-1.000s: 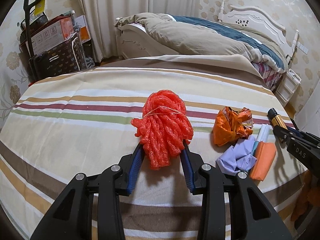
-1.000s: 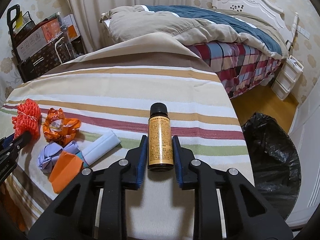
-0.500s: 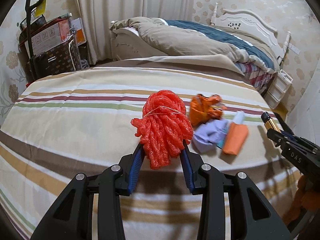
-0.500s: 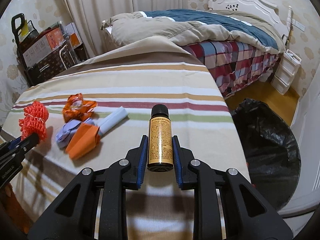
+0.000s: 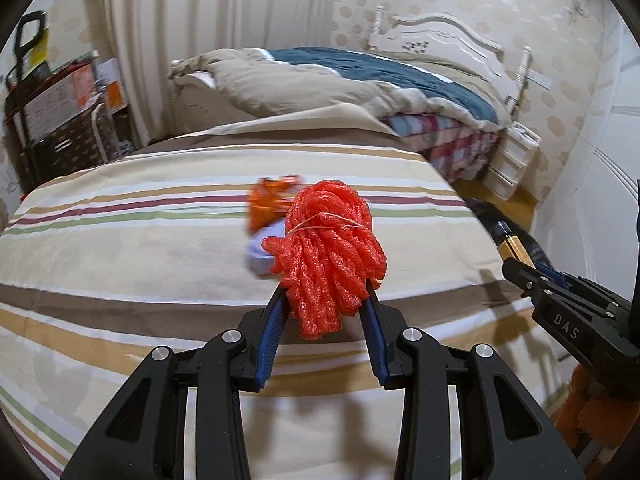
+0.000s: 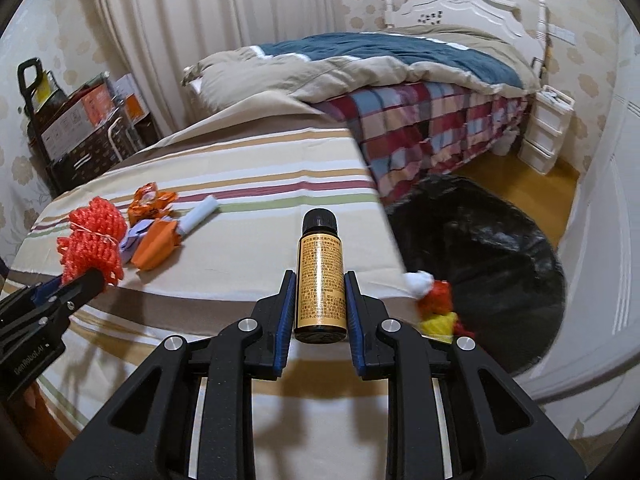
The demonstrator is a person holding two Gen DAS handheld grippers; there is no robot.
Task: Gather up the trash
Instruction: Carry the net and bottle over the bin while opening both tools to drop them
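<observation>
left gripper (image 5: pixel 325 300): I've got it clamped on the red foam net bundle (image 5: pixel 328 258), blue pads pressing both sides, bundle sticks up past the tips, lifted off the bed.
right gripper (image 6: pixel 320 300): I've got it clamped on the small brown bottle (image 6: pixel 320 276), gold label, black cap pointing away from me, held clear above the cover.
left gripper, seen from right cam: at lower left (image 6: pixel 86 280), red bundle (image 6: pixel 92 240) in its tips.
right gripper, seen from left cam: at right edge (image 5: pixel 520 266), bottle (image 5: pixel 508 240) poking out of it.
striped bed cover (image 6: pixel 260 184): beige with brown, maroon and green stripes, under both my grippers.
trash still on cover: crumpled orange wrapper (image 6: pixel 150 202), lilac crumpled paper (image 6: pixel 134 238), folded orange paper (image 6: pixel 158 246), white tube (image 6: pixel 200 216); all bunched together, touching or just beside each other, left of the bottle in the right view.
same pile, left cam: mostly hidden behind the bundle, only orange wrapper (image 5: pixel 268 204) and a bit of lilac paper (image 5: pixel 260 252) show, blurred.
black trash bag (image 6: pixel 480 252): open, on the floor off the right edge of the cover, right of the bottle.
red/yellow/white thing (image 6: pixel 434 304): at the cover's edge just beside the bag, I cannot tell what it is.
background: second bed (image 6: pixel 400 64) with tan and blue duvet, plaid sheet.
</observation>
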